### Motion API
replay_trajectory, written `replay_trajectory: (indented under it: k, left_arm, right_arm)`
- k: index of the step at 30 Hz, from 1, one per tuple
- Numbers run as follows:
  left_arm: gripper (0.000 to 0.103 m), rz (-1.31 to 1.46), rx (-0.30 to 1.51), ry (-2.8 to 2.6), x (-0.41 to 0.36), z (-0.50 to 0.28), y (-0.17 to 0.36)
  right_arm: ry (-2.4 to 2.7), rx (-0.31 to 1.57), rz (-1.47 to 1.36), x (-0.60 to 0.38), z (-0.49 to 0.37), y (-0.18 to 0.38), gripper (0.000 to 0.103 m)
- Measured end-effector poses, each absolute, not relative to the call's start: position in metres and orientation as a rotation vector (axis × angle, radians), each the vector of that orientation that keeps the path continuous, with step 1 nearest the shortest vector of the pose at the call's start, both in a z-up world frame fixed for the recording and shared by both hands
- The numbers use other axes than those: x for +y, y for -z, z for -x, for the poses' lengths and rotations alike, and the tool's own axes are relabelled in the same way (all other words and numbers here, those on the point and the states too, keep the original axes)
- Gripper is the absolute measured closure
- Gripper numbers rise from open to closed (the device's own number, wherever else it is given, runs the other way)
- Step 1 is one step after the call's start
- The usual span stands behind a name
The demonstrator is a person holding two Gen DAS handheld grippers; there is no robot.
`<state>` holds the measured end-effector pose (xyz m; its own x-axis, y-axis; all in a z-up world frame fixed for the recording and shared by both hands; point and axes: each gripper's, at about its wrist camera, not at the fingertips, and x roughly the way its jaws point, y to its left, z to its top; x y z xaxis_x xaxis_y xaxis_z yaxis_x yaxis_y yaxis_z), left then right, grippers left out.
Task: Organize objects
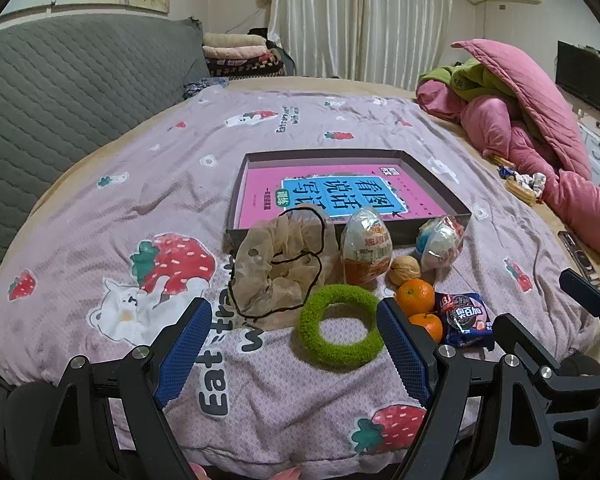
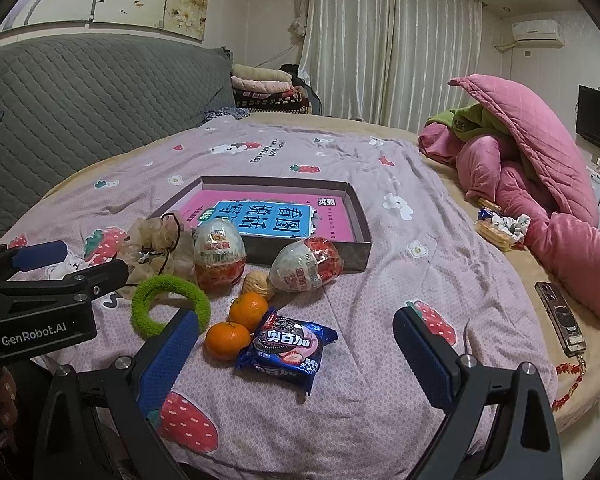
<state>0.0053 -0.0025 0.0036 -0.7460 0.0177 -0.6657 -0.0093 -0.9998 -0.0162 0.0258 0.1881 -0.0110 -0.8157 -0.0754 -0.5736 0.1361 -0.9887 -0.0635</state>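
A shallow dark box [image 1: 236, 196] [image 2: 362, 216] holding a pink and blue book [image 1: 340, 192] [image 2: 272, 218] lies on the bed. In front of it lie a beige scrunchie [image 1: 276, 268] [image 2: 160, 240], a green fuzzy ring [image 1: 340, 330] [image 2: 168, 304], two wrapped toy eggs [image 1: 366, 250] [image 2: 220, 254] [image 2: 306, 264], a walnut [image 1: 404, 270] [image 2: 258, 282], two oranges [image 1: 416, 296] [image 2: 228, 340] and a blue cookie packet [image 1: 466, 320] [image 2: 288, 346]. My left gripper [image 1: 294, 336] is open, low before the green ring. My right gripper [image 2: 296, 350] is open, with the packet and oranges between its fingers.
Pink quilts [image 2: 540, 184] are heaped at the right. A phone [image 2: 560, 318] and snack packets [image 2: 496, 226] lie at the bed's right edge. A grey padded headboard [image 2: 80, 96] stands at the left. The left gripper's body [image 2: 40, 300] shows at the right wrist view's left.
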Motion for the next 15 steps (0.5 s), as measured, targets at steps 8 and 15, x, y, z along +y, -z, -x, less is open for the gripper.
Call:
replay_trajectory:
  k: [8,15]
  left_arm:
    - [0.018,1.156,-0.036,-2.897,-0.007,-0.002,0.005]
    - [0.018,1.17,-0.022,-2.884,-0.004,-0.001,0.01]
  right_arm:
    - [2.884,0.158,-0.92,0.188,-0.027,0.014,0.005]
    - [2.872,0.167,-0.938,0.187,-0.026,0.02,0.005]
